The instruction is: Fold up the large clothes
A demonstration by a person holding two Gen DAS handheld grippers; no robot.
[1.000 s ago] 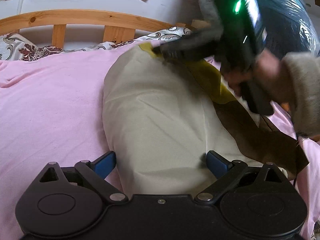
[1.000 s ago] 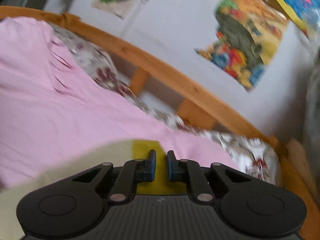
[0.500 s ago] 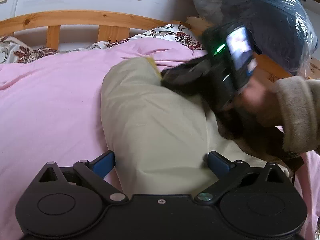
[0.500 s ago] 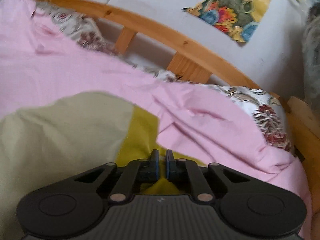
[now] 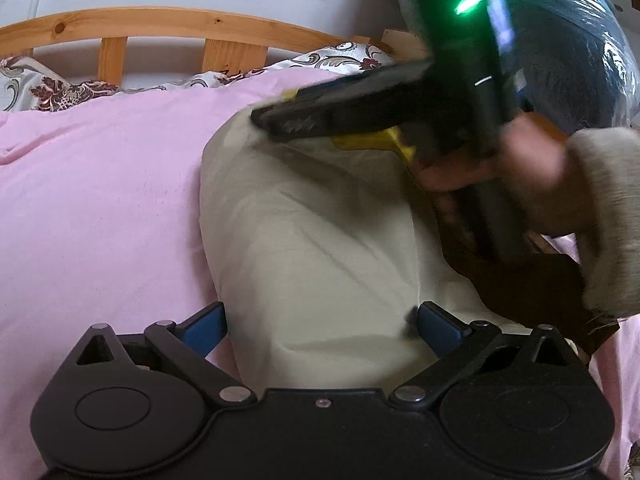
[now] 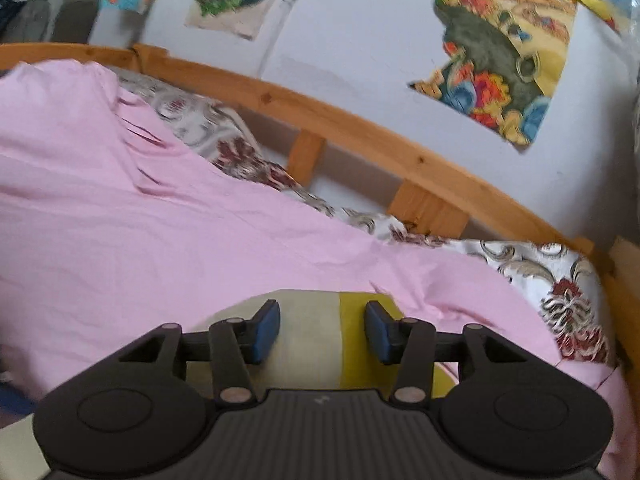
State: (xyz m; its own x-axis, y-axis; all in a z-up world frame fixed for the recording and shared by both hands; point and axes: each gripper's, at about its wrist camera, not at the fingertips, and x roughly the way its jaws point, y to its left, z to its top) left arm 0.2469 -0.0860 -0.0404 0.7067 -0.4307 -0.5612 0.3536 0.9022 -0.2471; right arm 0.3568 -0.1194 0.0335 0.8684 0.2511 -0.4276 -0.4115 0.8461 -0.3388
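Opening after a second pinched shut, the right gripper (image 6: 322, 332) frees one cream-and-mustard folded cloth garment (image 5: 320, 240) on the pink bedsheet (image 5: 100, 200); the left gripper (image 5: 322, 322) stays spread wide.

Garment (image 5: 312, 240) lay on the sheet (image 5: 100, 200), headboard (image 5: 160, 20) at the far side, pillow (image 5: 60, 88) between sheet and headboard, bag (image 5: 580, 40) far right.

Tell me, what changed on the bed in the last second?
The right gripper, pinched shut on the yellow edge of the garment a moment ago, is opening and letting that edge drop onto the folded cloth. The left gripper stayed open over the near end, and the pink sheet did not shift.
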